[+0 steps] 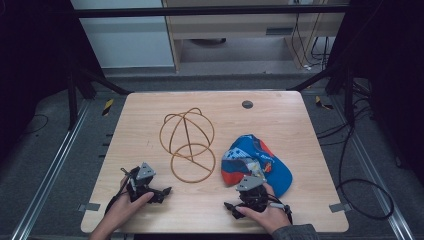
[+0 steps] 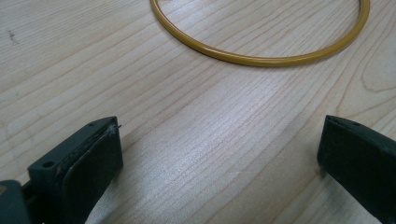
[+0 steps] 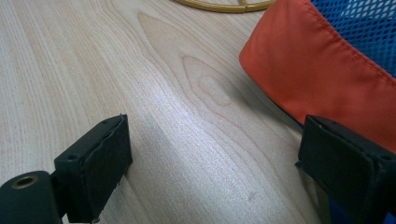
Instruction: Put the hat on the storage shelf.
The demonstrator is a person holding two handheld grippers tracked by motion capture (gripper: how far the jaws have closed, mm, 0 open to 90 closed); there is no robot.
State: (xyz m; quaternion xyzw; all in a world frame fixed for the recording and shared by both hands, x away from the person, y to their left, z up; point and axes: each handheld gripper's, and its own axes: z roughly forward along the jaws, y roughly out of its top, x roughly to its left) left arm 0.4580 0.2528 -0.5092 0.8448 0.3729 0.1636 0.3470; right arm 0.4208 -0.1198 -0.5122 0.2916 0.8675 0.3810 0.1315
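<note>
On the near left of the wooden table (image 1: pixel 150 107) we see the left gripper (image 1: pixel 148 184) held in the person's left hand (image 1: pixel 122 209), resting low over the wood. In the left gripper view its two black jaws stand wide apart with nothing but bare wood grain between them, so we read it as fully open and holding nothing. Just beyond those jaws lies the lower ring of the yellow wire frame (image 2: pixel 261 58), apart from them and not touched. In the high view that wire frame (image 1: pixel 187 145) sits in the middle of the table, a domed cage at its far end and a flat ring at its near end. To its right lies the cap (image 1: pixel 256 162), blue with an orange brim, just beside the ring. At the near right the right gripper (image 1: pixel 249 194), in the person's right hand (image 1: pixel 265 215), sits right at the cap's near edge. In the right gripper view its jaws are also spread wide and empty, bare wood between them, while the cap's orange brim (image 3: pixel 322 70) lies close against the right-hand jaw; we cannot tell whether they touch.
</note>
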